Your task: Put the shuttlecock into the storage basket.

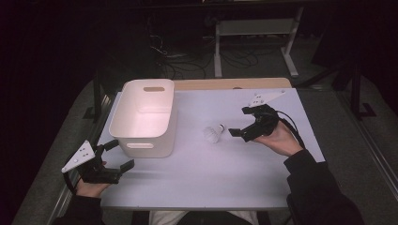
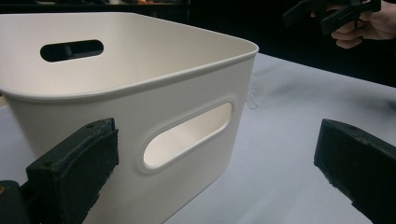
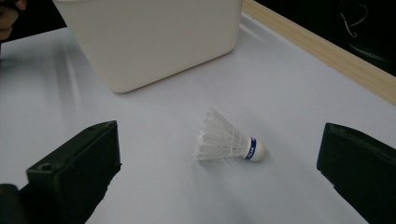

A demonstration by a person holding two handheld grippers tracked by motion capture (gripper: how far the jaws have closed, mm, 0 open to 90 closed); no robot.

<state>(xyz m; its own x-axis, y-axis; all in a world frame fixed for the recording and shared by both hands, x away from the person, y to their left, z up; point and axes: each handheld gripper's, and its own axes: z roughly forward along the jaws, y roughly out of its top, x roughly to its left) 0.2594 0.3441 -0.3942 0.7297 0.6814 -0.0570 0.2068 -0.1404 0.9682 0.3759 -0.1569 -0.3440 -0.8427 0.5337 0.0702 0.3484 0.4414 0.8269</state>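
**Both Grippers Released, Shuttlecock Lying Free on Counter**

High view: we see the shuttlecock (image 1: 214, 132) lying on the white counter (image 1: 211, 178), just right of the white bin (image 1: 145, 117). Our right gripper (image 1: 240, 123) sits near it, jaws released and apart from it. Our left gripper (image 1: 117, 154) rests at the counter's near left corner, jaws released, just beside the bin.

Left gripper view: we see the bin's slotted handle wall between the spread jaws, with the right gripper (image 2: 327, 14) farther off.

Right gripper view: the shuttlecock (image 3: 229, 141) lies on its side between the spread jaws, untouched, cork pointing right, the bin (image 3: 154, 37) behind it.
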